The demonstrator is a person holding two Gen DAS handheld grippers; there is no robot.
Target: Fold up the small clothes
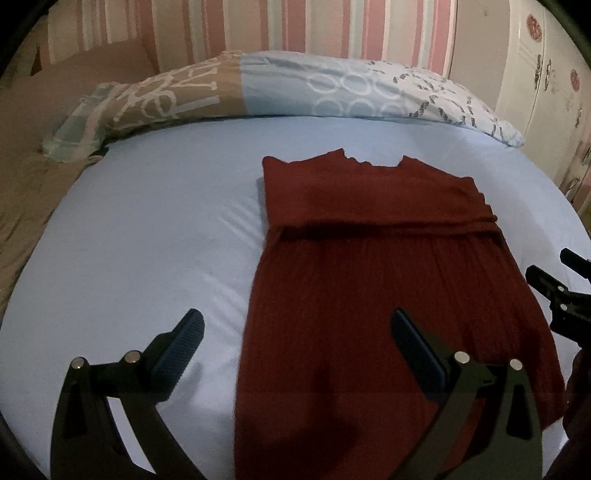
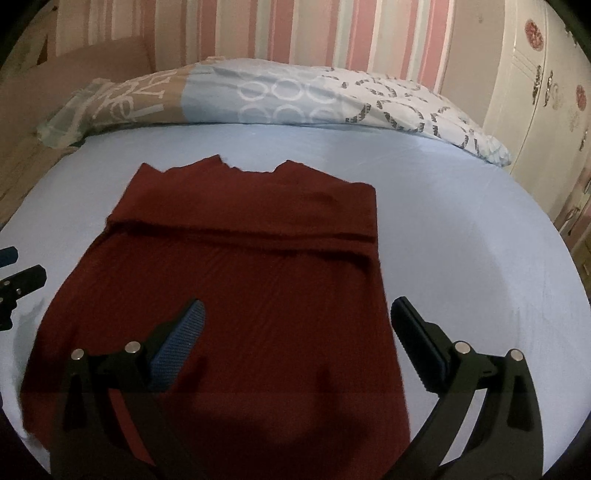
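Sweater (image 1: pixel 388 295), dark red, one only, lies flat on the light blue bed sheet (image 1: pixel 147 240); its sleeves are folded across the chest as a band, collar pointing to 12 o'clock. No containers in view.

Left gripper (image 1: pixel 295 341): jaws wide apart, holding nothing, over the garment's near left edge; one finger above bare sheet, the other above red cloth.

Right gripper (image 2: pixel 297 334): jaws likewise spread, nothing between them, straddling the garment's near right edge. In its view the sweater (image 2: pixel 240 295) fills 9 to 12 o'clock.

Farther, at 12 o'clock: one long pillow (image 1: pixel 277 88), tan and pale blue with white rings. Beyond it a pink-striped wall (image 1: pixel 295 26). At 2 o'clock, a white wardrobe (image 1: pixel 546 74) with stickers.
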